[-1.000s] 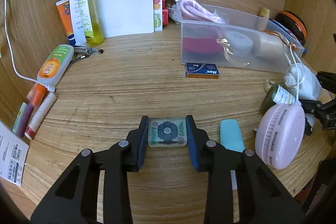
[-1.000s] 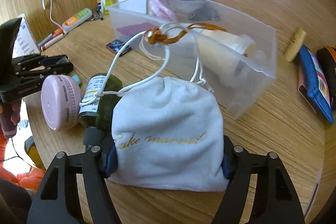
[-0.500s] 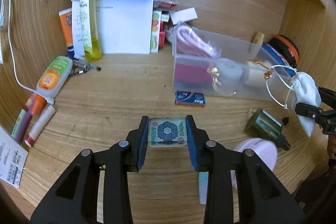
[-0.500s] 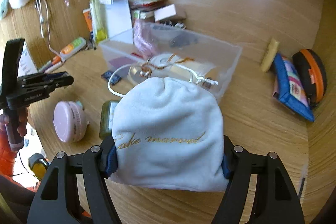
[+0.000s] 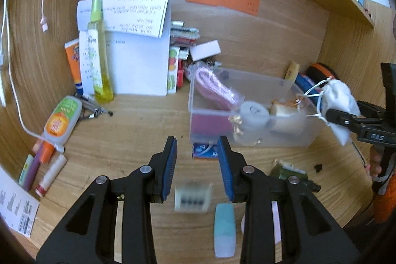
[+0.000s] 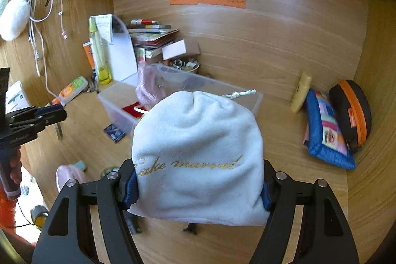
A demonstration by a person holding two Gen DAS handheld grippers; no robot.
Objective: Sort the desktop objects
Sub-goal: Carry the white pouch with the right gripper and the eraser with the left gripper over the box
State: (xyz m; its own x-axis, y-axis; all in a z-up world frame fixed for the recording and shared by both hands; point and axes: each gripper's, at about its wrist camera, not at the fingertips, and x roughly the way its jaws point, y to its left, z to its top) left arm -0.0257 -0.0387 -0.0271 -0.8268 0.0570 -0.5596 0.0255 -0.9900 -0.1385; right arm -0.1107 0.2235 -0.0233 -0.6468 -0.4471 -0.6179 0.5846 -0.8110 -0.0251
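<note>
Above wooden desk [image 5: 138, 130]: white pouch [image 6: 198, 155] (drawstring) between right tool [image 6: 198, 192] pads.

Open wood runs across the middle of the desk [image 5: 138, 135], wide enough for a gripper. The clear plastic bin [image 5: 250, 113] blocks the right centre, a small blue box [image 5: 204, 152] touching its front wall. Bottles and pens crowd the left edge; the blue pouch [image 6: 326, 130] and orange-trimmed case [image 6: 351, 110] fill the right corner.
</note>
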